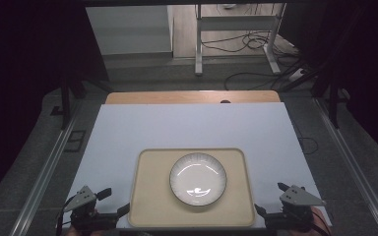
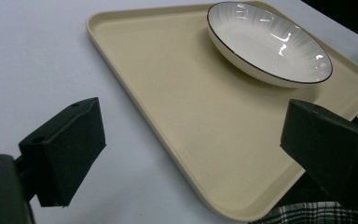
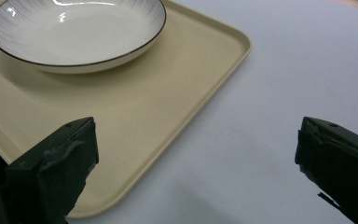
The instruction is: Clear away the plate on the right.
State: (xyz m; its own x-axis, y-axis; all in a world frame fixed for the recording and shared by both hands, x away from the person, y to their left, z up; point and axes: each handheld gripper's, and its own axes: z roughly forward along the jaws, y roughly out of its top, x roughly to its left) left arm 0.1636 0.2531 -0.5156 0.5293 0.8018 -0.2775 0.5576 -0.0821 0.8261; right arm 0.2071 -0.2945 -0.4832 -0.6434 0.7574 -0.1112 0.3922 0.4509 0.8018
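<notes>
Sitting centred on beige tray (image 1: 145, 206): white shallow bowl (image 1: 198, 177) w/ thin dark rim and ribbed inner wall, empty, upright, slightly toward tray's far half. Tray resting on white mat (image 1: 128, 128) at near edge of table, approx. square to it. Flanking tray: left gripper (image 1: 113, 202) just off near-left corner, right gripper (image 1: 267, 202) just off near-right corner, both low, neither touching tray nor bowl. Standing wide apart, holding nothing: jaws of both grippers; in left gripper view, tray's near corner lying between them w/ bowl (image 2: 269, 42) beyond; in right gripper view, tray edge (image 3: 205, 88) crossing between them w/ bowl (image 3: 77, 32) at upper left. Judging step in hand as approach to a two-sided lift, most likely of tray by its side rims, bowl riding along. Advising for a clean grip: bringing each gripper in level w/ rim, one jaw over lip and one under, at matching points approx. mid-length on opposite sides; closing both together; raising evenly and slowly. Risk noted: glazed bowl likely sliding on smooth tray if tilted; corner-only grip likely twisting tray. Not possible to tell from frames whether tray lip is clearing mat enough for lower jaw.
</notes>
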